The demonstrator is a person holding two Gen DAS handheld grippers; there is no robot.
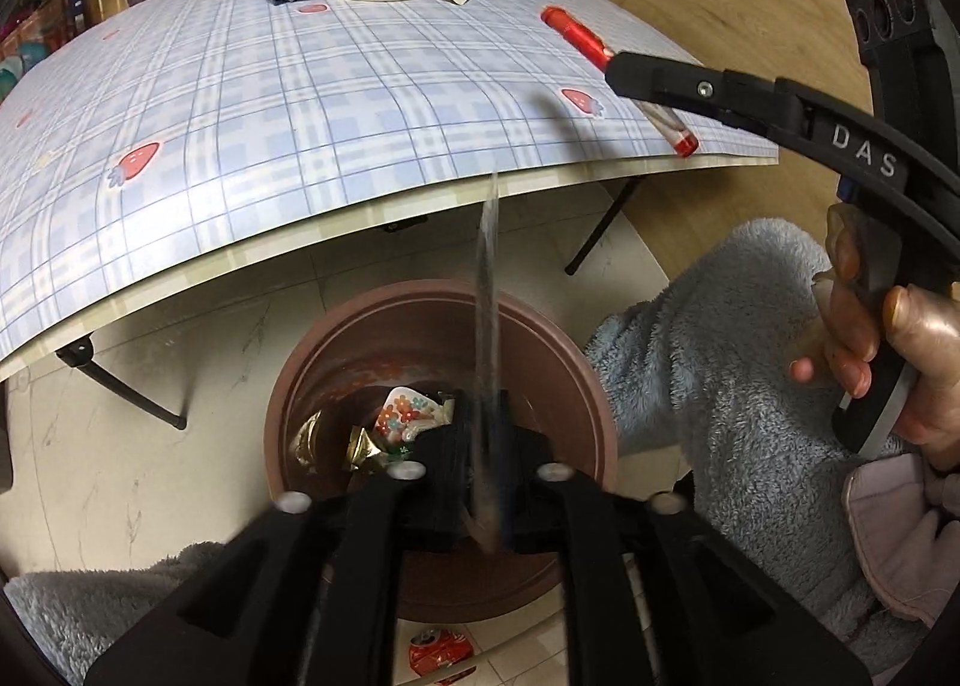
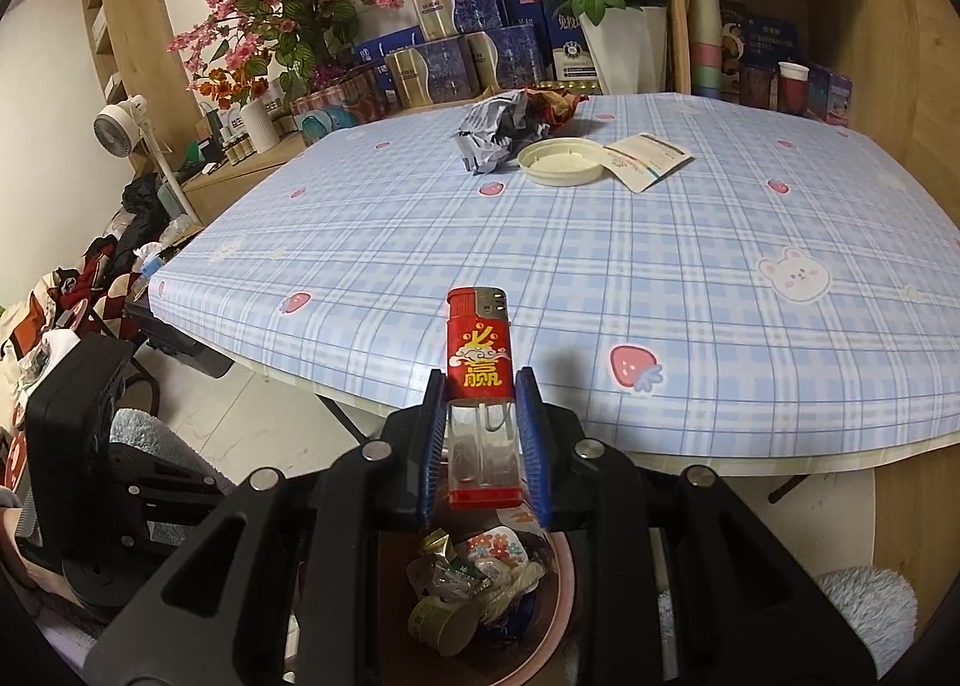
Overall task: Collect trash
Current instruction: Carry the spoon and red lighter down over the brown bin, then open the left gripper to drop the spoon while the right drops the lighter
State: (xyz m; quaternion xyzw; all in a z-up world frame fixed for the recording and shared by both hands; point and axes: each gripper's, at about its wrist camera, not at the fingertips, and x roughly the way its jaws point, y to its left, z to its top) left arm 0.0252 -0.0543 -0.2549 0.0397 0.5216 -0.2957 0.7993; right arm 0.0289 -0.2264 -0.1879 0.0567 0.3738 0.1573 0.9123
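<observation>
My right gripper [image 2: 482, 440] clamped on red plastic lighter with clear fuel tank [image 2: 480, 386], held upright over brown round trash bin [image 2: 561, 584], near edge of blue plaid table [image 2: 660, 266]. My left gripper [image 1: 489, 482] pinches thin blurred sheet [image 1: 489, 326] above same bin. Crumpled silver wrapper [image 2: 495, 137], cream round lid [image 2: 561, 161] on far side.

The table [image 2: 600, 278] wears a blue plaid cloth. Near its far edge lie crumpled wrappers [image 2: 510, 128], 1 cream lid [image 2: 561, 161] and 1 flat packet [image 2: 651, 158], the lid touching both.
</observation>
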